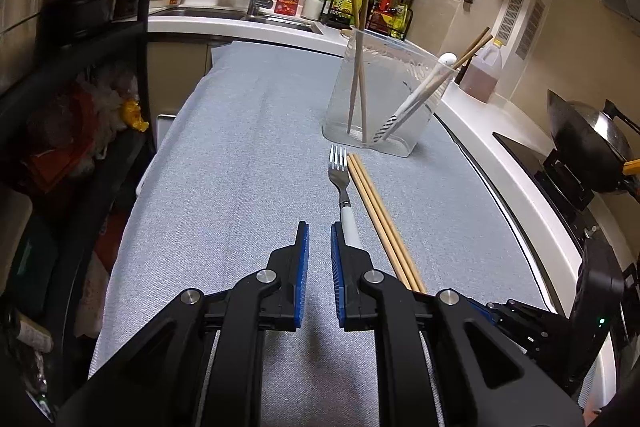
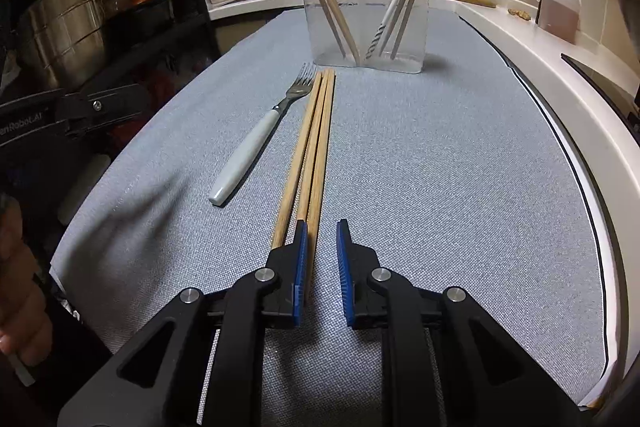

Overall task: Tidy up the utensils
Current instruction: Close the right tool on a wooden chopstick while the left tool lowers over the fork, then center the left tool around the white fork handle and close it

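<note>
Fingers first: my left gripper [image 1: 319, 233] shows its two blue-padded fingers [image 1: 303, 259] drawn nearly together with a narrow slit of cloth visible between them and nothing held; my right gripper [image 2: 322, 231] has its fingers [image 2: 344, 259] a little wider apart, jaws opening slightly, also empty, though one chopstick runs between them on the cloth with neither pad pressing it. Item, grey cloth [image 1: 240, 147]: covers the work surface and fills the middle of both views. Item, fork [image 2: 256, 143], white handle, metal tines: lies flat on the cloth left of centre in the right wrist view; in the left wrist view its handle end sits just beside the right-hand finger of my left gripper, tines pointing toward the top of the frame. Item, loose chopsticks [image 2: 314, 147], wooden, I count three: lie side by side just right of the fork, their near ends reaching the left-hand finger of my right gripper. Item, clear container [image 2: 364, 7]: stands upright on the cloth at upper centre of the right wrist view, just beyond the fork tines. Contents: a pair of chopsticks leaning left, a further pair leaning right, and a white-handled utensil [image 1: 416, 95] among the latter, head down. Item, oil jug [image 2: 558, 7]: on the white counter, upper right. Item, wok [image 1: 592, 139]: right edge of the left wrist view.
</note>
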